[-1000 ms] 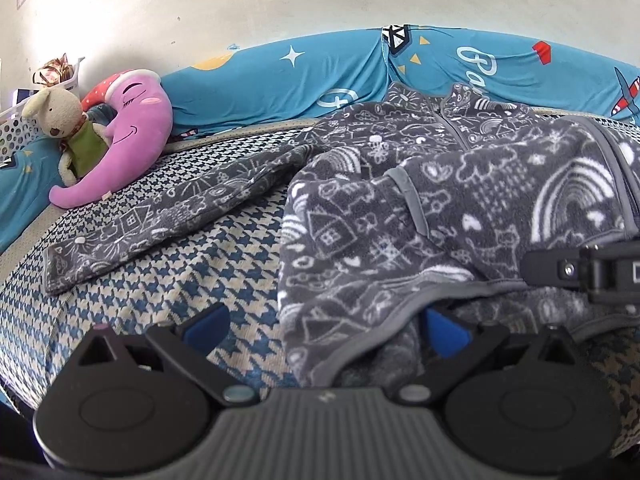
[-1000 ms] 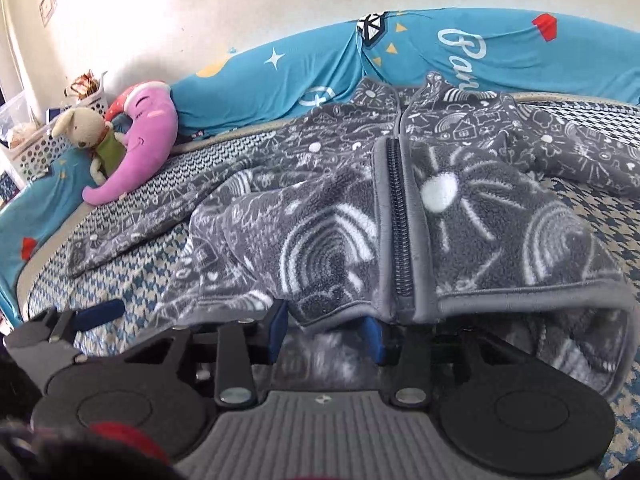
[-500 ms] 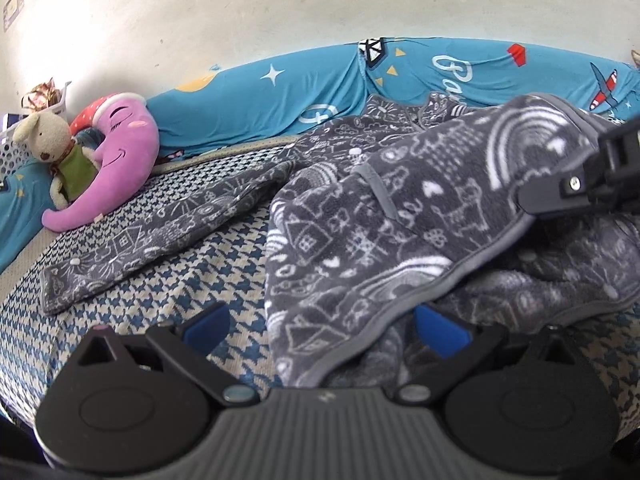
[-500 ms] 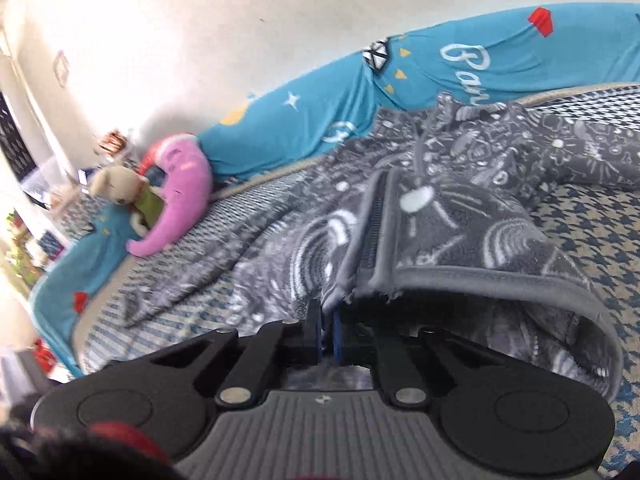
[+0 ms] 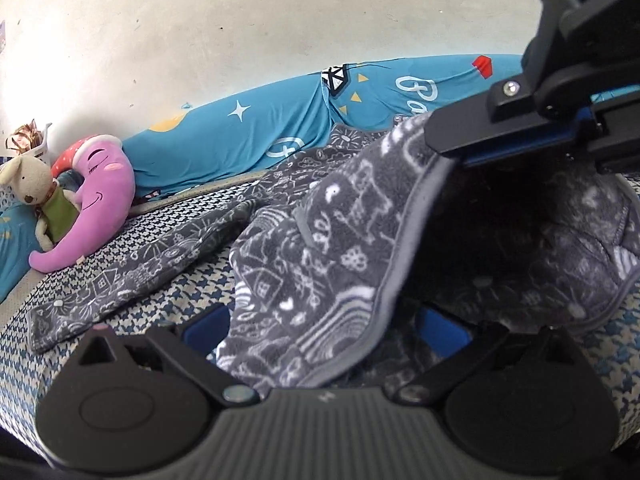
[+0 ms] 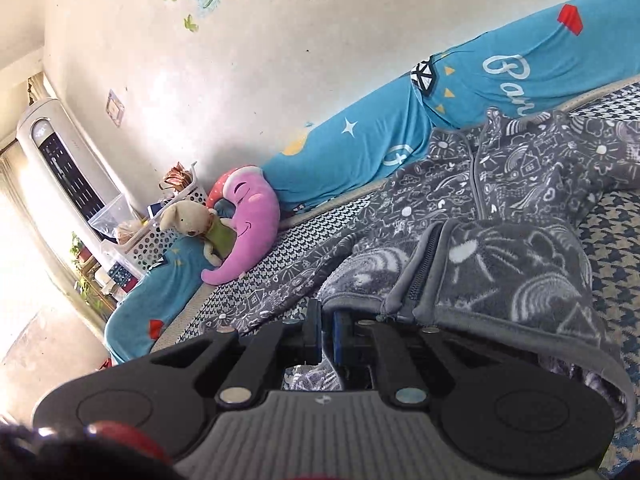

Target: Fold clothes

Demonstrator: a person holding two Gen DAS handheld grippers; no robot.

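A grey fleece jacket with white doodle print lies on the bed, its zip facing up and one sleeve stretched out to the left. My right gripper is shut on the jacket's bottom hem beside the zip and holds that edge raised. In the left wrist view the right gripper hangs at the upper right with the fabric draped from it. My left gripper is open, its blue pads wide apart; the lifted hem hangs down between them without being pressed.
The bed has a blue houndstooth cover. A long blue bolster runs along the wall behind. A purple moon plush and a beige toy animal sit at the far left. A white basket and a tall air conditioner stand beyond.
The right gripper closed on the hem and lifted it, rising from mid-right to the top right of the left wrist view. The jacket's lower half came up off the bed. The left gripper stayed open.
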